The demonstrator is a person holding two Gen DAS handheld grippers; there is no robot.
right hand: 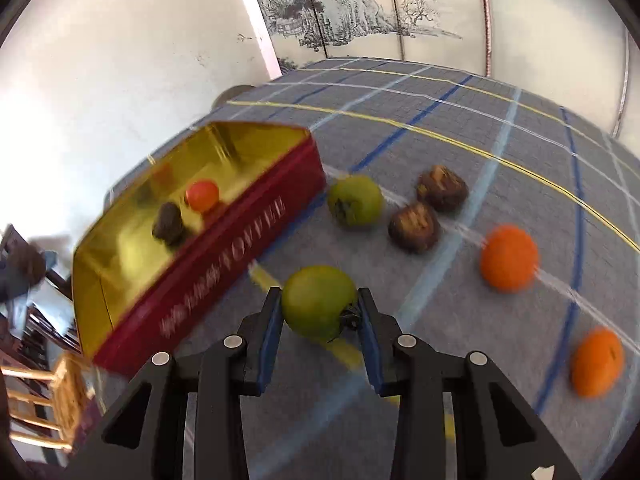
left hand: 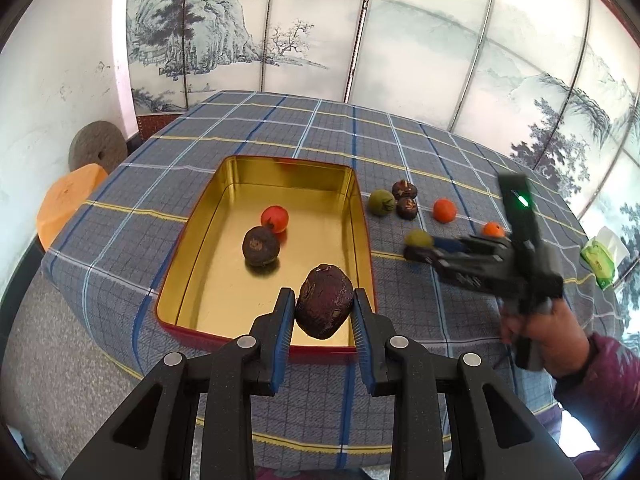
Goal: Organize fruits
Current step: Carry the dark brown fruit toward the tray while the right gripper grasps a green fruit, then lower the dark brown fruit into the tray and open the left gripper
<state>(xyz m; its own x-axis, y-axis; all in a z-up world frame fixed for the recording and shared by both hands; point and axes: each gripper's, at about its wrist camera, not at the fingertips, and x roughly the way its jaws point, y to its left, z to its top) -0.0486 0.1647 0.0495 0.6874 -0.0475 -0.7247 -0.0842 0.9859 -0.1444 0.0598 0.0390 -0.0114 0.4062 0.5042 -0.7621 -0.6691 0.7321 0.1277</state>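
Note:
My left gripper (left hand: pixel 324 306) is shut on a dark purple fruit (left hand: pixel 325 305) and holds it above the near end of the gold-lined red tin (left hand: pixel 192 240). Inside the tin lie a red fruit (left hand: pixel 275 219) and a dark round fruit (left hand: pixel 261 246). My right gripper (right hand: pixel 320 306) is shut on a green fruit (right hand: pixel 318 302) just above the cloth, right of the tin (right hand: pixel 224 248); it also shows in the left wrist view (left hand: pixel 416 246). On the cloth lie another green fruit (right hand: pixel 354 199), two dark brown fruits (right hand: pixel 416 226) and two orange fruits (right hand: pixel 509 258).
The table carries a blue-grey checked cloth (left hand: pixel 280 128). A green and white packet (left hand: pixel 600 258) lies at the table's right edge. An orange stool (left hand: pixel 64 200) and a round stone (left hand: pixel 98 146) stand left of the table. A painted screen stands behind.

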